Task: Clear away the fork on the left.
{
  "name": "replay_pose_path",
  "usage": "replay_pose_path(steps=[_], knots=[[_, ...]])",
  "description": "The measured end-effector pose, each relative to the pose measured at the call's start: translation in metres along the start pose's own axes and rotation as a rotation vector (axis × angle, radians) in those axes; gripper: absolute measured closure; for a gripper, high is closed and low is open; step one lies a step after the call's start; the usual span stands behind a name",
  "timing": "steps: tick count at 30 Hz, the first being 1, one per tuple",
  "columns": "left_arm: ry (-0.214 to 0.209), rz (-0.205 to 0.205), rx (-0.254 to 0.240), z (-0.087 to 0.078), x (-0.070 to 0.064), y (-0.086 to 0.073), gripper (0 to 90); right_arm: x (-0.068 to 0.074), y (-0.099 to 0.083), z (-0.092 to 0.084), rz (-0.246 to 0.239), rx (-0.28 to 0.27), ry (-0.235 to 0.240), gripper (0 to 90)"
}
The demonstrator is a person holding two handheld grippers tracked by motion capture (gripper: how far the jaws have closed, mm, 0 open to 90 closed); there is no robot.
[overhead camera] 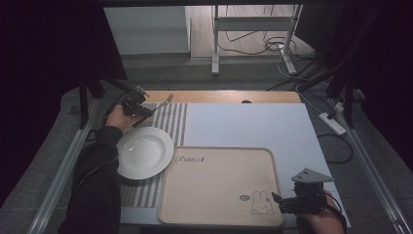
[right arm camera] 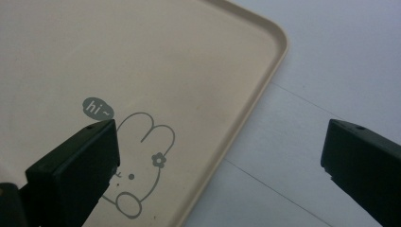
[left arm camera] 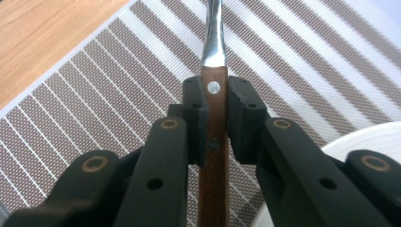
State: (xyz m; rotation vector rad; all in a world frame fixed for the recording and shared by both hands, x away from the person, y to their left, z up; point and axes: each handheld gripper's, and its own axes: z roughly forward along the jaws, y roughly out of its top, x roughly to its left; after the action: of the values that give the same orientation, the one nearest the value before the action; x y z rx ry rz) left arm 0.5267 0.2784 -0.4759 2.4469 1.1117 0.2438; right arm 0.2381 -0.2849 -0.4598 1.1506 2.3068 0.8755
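You're gripping fork [left arm camera: 213, 123] w/ left claw [left arm camera: 215, 101], pads clamping wooden handle; keep it level, clearing plate [overhead camera: 144, 152]. Right claw [right arm camera: 220, 156] gaping wide, empty, hovering at tray [right arm camera: 142, 56] corner.

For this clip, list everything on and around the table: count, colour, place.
fork: one, steel with a brown wooden handle, held over the striped mat at far left
plate: one, white, on the striped mat, left of the tray
striped mat: one, grey and white, left side of the table
tray: one, beige with a rabbit drawing, front centre
table: one, wooden edge under a white cover
power strip: one, white, on the floor at right
left gripper: one, black, fingers shut on the fork handle
right gripper: one, black, open over the tray's corner
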Motion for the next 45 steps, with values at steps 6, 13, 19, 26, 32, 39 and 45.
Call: replay_pose_path(steps=[6,13,19,26,32,39,45], knots=[[-0.034,0.011,0.001,-0.007,-0.013,0.0,77.9,0.0,0.0,0.0,-0.002,-0.006,-0.003,0.0],[-0.059,0.003,-0.007,-0.01,-0.03,-0.011,77.9,0.001,0.0,-0.001,-0.006,-0.007,-0.003,0.0],[-0.068,0.003,-0.022,-0.014,-0.044,-0.021,77.9,0.001,0.0,-0.001,-0.005,-0.005,-0.003,0.0],[-0.081,-0.008,-0.038,-0.019,-0.063,-0.035,77.9,0.001,0.0,-0.001,-0.006,-0.004,-0.007,0.0],[-0.096,-0.001,-0.06,-0.023,-0.082,-0.042,77.9,0.002,0.0,-0.001,-0.012,-0.005,-0.008,0.0],[-0.102,0.008,-0.069,-0.026,-0.101,-0.05,77.9,0.001,0.0,-0.001,-0.01,-0.009,-0.007,0.0],[-0.108,0.015,-0.071,-0.029,-0.121,-0.062,77.8,0.002,-0.001,-0.002,-0.014,-0.019,-0.009,0.0]])
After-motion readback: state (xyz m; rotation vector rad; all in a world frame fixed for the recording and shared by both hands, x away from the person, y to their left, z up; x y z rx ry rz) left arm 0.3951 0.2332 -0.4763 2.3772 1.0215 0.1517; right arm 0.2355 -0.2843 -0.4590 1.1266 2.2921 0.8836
